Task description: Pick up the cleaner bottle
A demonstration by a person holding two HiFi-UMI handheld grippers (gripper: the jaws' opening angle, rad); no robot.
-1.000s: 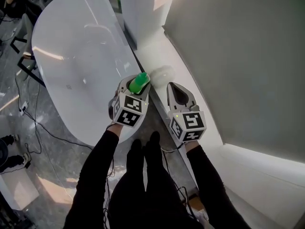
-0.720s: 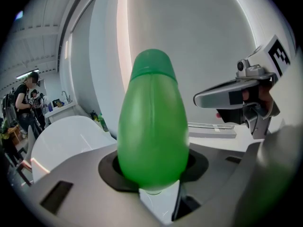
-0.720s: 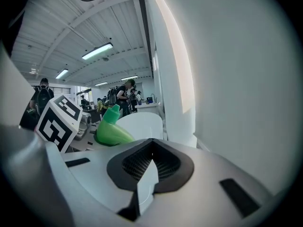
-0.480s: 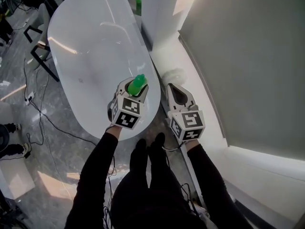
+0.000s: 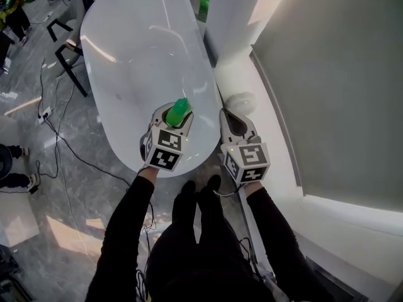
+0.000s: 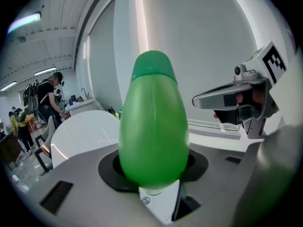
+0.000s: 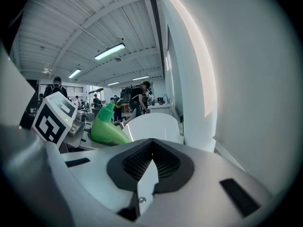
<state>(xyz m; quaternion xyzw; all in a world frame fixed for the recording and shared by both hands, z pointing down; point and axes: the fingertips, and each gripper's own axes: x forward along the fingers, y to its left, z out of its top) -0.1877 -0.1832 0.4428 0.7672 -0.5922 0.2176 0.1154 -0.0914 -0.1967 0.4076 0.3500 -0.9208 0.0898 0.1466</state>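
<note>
Head view, arms: black sleeves (image 5: 126,231), both stretched forward side by side, pointing a little down;
Cleaner bottle (image 6: 151,126): smooth green plastic, egg-shaped, rounded cap; held above the glossy white oval surface (image 5: 138,55);
Left gripper (image 5: 178,109): jaws pinching the bottle's body;
Right gripper (image 5: 227,113): jaws pressed together, empty

Left: we have open floor (image 5: 38,187), crossed only by loose cables (image 5: 60,137).
Ahead: the white tub (image 5: 138,49) blocks us; its near end lies under our left gripper (image 5: 176,109).
Right: wall (image 5: 334,80) and ledge (image 5: 258,80) stand close beside our right gripper (image 5: 225,112).
Between grippers: we see a narrow gap.
</note>
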